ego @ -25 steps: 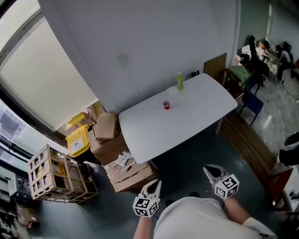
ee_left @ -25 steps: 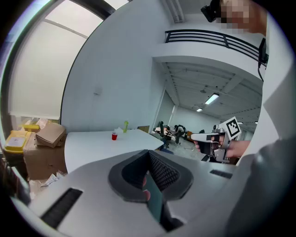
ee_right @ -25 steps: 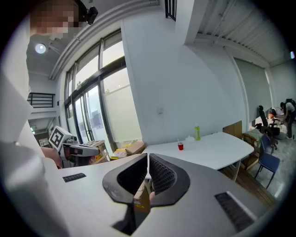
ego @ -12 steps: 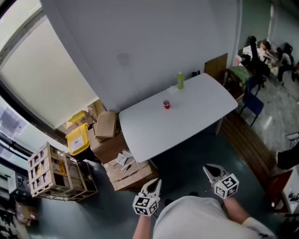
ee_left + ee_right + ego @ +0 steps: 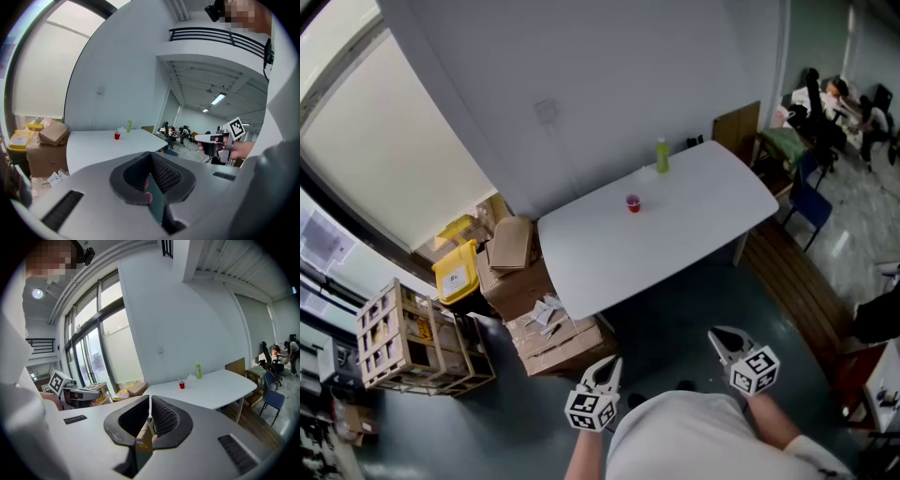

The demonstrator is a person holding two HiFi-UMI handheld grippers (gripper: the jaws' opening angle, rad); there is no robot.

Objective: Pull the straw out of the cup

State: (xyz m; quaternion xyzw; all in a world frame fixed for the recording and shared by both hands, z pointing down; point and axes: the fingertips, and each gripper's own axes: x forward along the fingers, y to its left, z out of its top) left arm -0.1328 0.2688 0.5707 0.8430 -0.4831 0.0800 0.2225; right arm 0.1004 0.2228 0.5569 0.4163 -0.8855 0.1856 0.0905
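A small red cup [image 5: 633, 203] with a thin straw stands near the far side of the white table [image 5: 675, 244], well ahead of both grippers. In the right gripper view the red cup [image 5: 181, 385] shows the straw sticking up from it; in the left gripper view the cup [image 5: 117, 136] is tiny. My left gripper [image 5: 611, 362] and right gripper [image 5: 718, 336] are held close to my body, short of the table's near edge. Both have their jaws shut with nothing between them. The left gripper [image 5: 150, 154] and right gripper [image 5: 149, 400] point toward the table.
A green bottle [image 5: 662, 156] stands at the table's back edge beside crumpled white material. Cardboard boxes [image 5: 546, 323] and a yellow bin [image 5: 457, 277] are stacked left of the table, with a wooden crate [image 5: 403, 342] further left. Chairs and people are at the far right.
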